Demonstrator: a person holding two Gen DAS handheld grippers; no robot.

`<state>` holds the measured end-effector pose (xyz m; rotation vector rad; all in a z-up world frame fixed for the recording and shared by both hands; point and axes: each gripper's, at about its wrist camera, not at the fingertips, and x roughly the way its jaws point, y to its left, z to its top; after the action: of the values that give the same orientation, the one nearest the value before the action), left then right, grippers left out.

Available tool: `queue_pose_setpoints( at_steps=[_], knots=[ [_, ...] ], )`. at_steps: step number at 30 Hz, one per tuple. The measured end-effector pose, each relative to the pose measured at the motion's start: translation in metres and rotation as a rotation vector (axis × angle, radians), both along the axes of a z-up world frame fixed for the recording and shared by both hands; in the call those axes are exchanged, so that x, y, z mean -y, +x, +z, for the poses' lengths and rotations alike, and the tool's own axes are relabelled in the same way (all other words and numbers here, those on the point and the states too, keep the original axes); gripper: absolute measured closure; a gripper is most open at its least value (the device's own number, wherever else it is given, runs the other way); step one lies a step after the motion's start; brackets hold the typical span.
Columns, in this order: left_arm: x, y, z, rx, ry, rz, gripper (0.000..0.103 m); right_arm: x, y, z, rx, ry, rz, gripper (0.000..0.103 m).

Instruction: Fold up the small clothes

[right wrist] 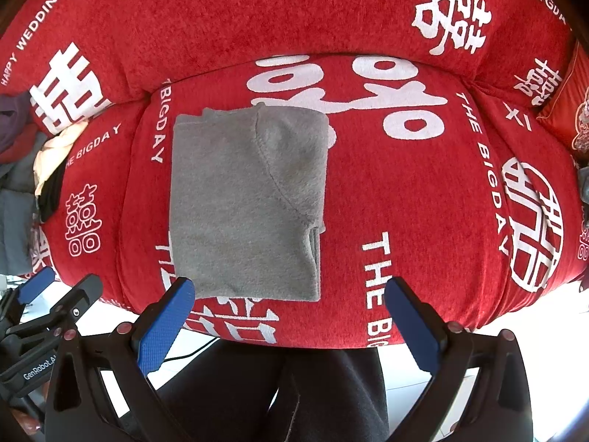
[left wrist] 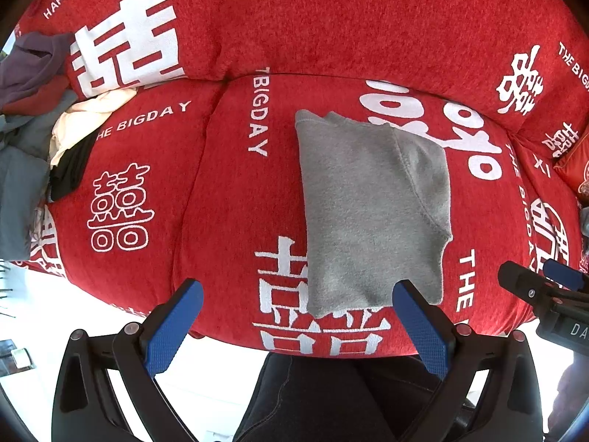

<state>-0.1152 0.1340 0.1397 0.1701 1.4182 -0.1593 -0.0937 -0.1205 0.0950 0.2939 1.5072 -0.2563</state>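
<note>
Hovering both empty claws, left gripper (left wrist: 298, 316) and right gripper (right wrist: 289, 313) spread wide: the grey garment (right wrist: 246, 202) lies folded on the red cushion (right wrist: 405, 202). Pinch its near corners evenly for your next fold.

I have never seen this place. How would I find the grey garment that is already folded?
Look at the red sofa printed with white characters. On its middle seat cushion lies the grey garment, folded flat into a rectangle, alone. Unlike the crumpled clothes pile at the sofa's left end, it is neat and plain grey.
</note>
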Motion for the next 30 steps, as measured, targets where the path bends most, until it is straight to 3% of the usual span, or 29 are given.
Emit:
queue_pose_setpoints(
  at_steps=[30],
  knots=[
    [-0.0001, -0.0028, 0.0018, 0.006, 0.007, 0.001, 0.0, 0.0003, -0.0002, 0.004, 0.007, -0.004, -0.004, 0.0]
  ],
)
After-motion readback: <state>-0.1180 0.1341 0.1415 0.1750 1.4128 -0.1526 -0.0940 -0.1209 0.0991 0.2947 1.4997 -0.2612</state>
